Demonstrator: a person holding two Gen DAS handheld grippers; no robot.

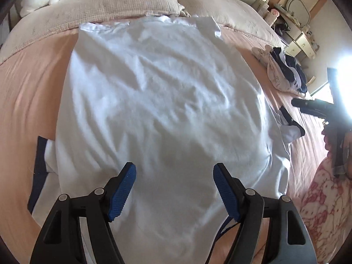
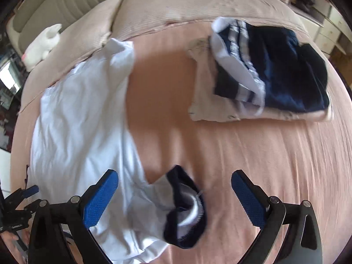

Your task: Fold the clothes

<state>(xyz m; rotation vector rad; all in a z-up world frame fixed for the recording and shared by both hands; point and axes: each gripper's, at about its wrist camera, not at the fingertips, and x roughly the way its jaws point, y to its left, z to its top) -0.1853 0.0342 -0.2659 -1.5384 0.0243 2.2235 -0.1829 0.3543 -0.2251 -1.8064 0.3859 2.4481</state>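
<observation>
Shirt [image 1: 158, 101], white with navy-trimmed sleeve [image 2: 187, 206], lies spread on the pink bed [image 2: 253, 154]. Both left tongs [image 1: 174, 171] and right tongs [image 2: 175, 180] gape, empty. Pinch sleeve and hem evenly, then fold inward without dragging wrinkles.

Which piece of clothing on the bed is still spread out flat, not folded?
The white shirt with navy-trimmed sleeves, lying open across the pink sheet. The navy garment and the pale one under it sit stacked, already folded.
</observation>
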